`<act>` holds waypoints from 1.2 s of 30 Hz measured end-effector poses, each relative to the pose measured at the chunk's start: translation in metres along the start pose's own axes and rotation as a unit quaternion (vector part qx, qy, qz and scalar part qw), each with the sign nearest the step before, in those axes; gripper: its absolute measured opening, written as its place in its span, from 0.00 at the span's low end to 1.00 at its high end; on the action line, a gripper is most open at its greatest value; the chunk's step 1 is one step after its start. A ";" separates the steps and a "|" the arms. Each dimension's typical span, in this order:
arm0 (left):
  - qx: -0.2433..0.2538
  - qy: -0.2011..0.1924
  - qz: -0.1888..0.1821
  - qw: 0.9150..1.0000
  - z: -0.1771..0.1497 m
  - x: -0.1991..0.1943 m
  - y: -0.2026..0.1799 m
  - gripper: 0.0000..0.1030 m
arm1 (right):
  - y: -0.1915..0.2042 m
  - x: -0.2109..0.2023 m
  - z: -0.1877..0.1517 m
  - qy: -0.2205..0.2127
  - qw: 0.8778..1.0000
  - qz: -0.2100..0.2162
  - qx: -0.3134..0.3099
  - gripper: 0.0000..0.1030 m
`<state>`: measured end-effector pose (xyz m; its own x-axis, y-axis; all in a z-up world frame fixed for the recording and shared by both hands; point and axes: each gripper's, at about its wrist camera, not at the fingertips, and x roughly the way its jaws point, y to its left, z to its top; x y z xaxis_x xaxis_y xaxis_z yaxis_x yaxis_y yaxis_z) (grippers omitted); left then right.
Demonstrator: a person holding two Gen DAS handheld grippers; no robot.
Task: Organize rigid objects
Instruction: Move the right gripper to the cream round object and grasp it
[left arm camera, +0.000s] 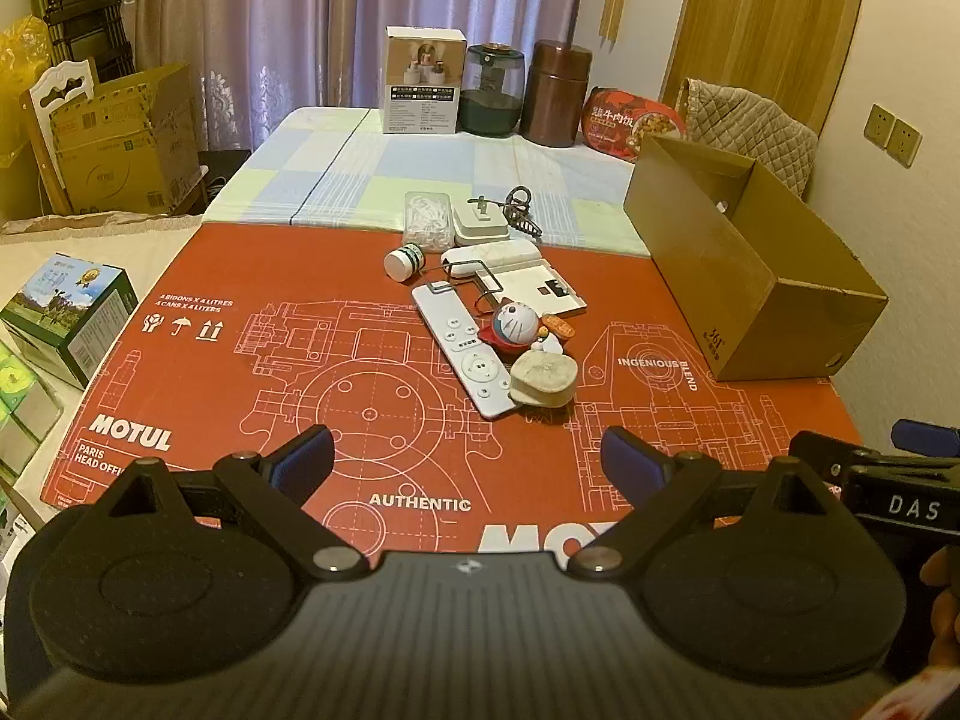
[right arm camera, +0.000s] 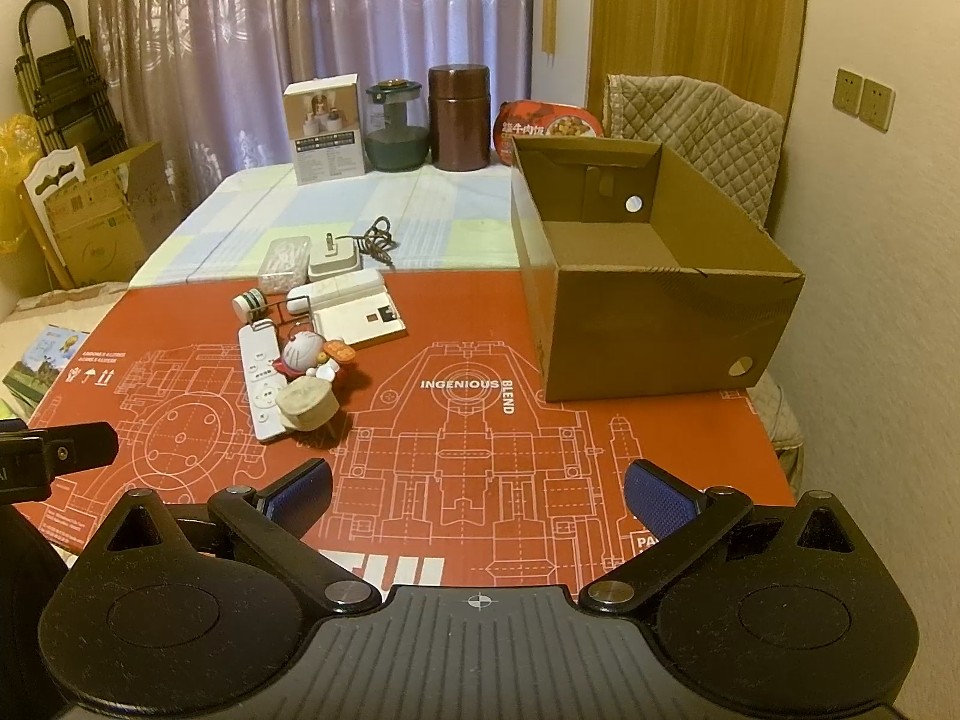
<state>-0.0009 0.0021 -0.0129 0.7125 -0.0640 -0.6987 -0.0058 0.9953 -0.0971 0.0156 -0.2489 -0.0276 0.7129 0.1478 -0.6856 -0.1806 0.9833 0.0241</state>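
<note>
red mat (left arm camera: 240, 372) reads "motul", "ingenious blend", "authentic"; right gripper (left arm camera: 888, 474) marked "das"

Purple curtains (right arm camera: 288, 30) (drawn), perhaps wooden door (right arm camera: 696, 24).

1. Home, lived-in room; no shop or lab fittings.
2. Sheer purple curtains (right arm camera: 312, 48) across back wall; wooden door (right arm camera: 690, 30) at right.
3. Table under checked cloth (left arm camera: 336, 174), red printed cardboard sheet (right arm camera: 468, 420) laid over it.
4. Quilted cover (right arm camera: 702, 120) over chair back beside table.
5. Household goods at far edge: brown canister (right arm camera: 459, 117), glass jar (right arm camera: 396, 126), instant-meal bowl (right arm camera: 549, 126).
6. Cardboard boxes (left arm camera: 126, 138) and folded rack (left arm camera: 84, 12) stacked in left corner.
7. Wall sockets (right arm camera: 864, 99) on plain wall.
</note>
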 end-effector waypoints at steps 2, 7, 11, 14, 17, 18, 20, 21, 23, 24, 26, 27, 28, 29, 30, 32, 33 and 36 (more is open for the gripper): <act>0.000 0.000 0.000 1.000 -0.001 0.001 0.000 0.91 | 0.000 0.001 -0.002 -0.001 1.000 0.000 0.000 0.98; -0.001 0.000 0.000 1.000 -0.001 0.001 0.000 0.91 | 0.000 0.000 -0.003 -0.001 1.000 -0.001 -0.001 0.98; -0.001 0.000 0.000 1.000 0.000 0.000 0.000 0.91 | 0.001 -0.001 0.001 0.000 1.000 0.000 -0.001 0.98; 0.000 0.000 0.001 1.000 -0.001 0.001 0.000 0.91 | 0.000 -0.001 -0.001 0.000 1.000 0.001 -0.001 0.98; 0.000 0.000 0.000 1.000 0.000 0.001 0.001 0.91 | -0.002 0.000 -0.004 0.001 1.000 0.002 0.000 0.98; 0.000 0.000 0.000 1.000 0.000 0.001 0.001 0.91 | -0.002 0.000 -0.005 0.000 1.000 0.003 -0.001 0.98; 0.001 0.000 0.001 1.000 0.000 0.001 0.002 0.91 | 0.006 0.003 0.002 0.000 1.000 0.004 -0.002 0.98; 0.002 0.000 0.001 1.000 0.001 0.002 0.002 0.91 | 0.007 0.004 0.002 0.000 1.000 0.005 -0.002 0.98; 0.005 -0.001 0.002 1.000 0.004 0.003 0.004 0.91 | 0.007 0.004 0.002 -0.001 1.000 0.007 -0.002 0.98; 0.006 -0.002 0.003 1.000 0.005 0.003 0.005 0.91 | 0.008 0.005 0.003 -0.002 1.000 0.007 -0.004 0.98; 0.007 -0.003 0.003 1.000 0.009 0.004 0.009 0.91 | 0.009 0.006 0.004 -0.007 1.000 0.009 -0.006 0.98; 0.007 -0.003 0.005 1.000 0.011 0.006 0.011 0.91 | 0.009 0.007 0.005 -0.011 1.000 0.012 -0.006 0.98; 0.008 -0.004 0.006 1.000 0.013 0.007 0.012 0.91 | 0.010 0.008 0.006 -0.013 1.000 0.015 -0.008 0.98; 0.008 -0.005 0.007 1.000 0.016 0.009 0.014 0.91 | 0.011 0.009 0.006 -0.014 1.000 0.016 -0.011 0.98; 0.008 -0.006 0.008 1.000 0.018 0.010 0.015 0.91 | 0.011 0.010 0.007 -0.016 1.000 0.020 -0.013 0.98; 0.007 -0.007 0.010 1.000 0.023 0.013 0.018 0.91 | 0.013 0.014 0.009 -0.021 0.999 0.029 -0.015 0.98; 0.007 -0.008 0.010 1.000 0.026 0.015 0.019 0.91 | 0.014 0.016 0.009 -0.023 0.999 0.034 -0.017 0.98; 0.007 -0.010 0.007 1.000 0.032 0.023 0.024 0.91 | 0.019 0.023 0.011 -0.029 0.998 0.047 -0.025 0.98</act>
<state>0.0378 0.0272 -0.0085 0.7258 -0.0495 -0.6861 -0.0057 0.9969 -0.0780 0.0358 -0.2259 -0.0352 0.7294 0.2474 -0.6379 -0.2813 0.9583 0.0499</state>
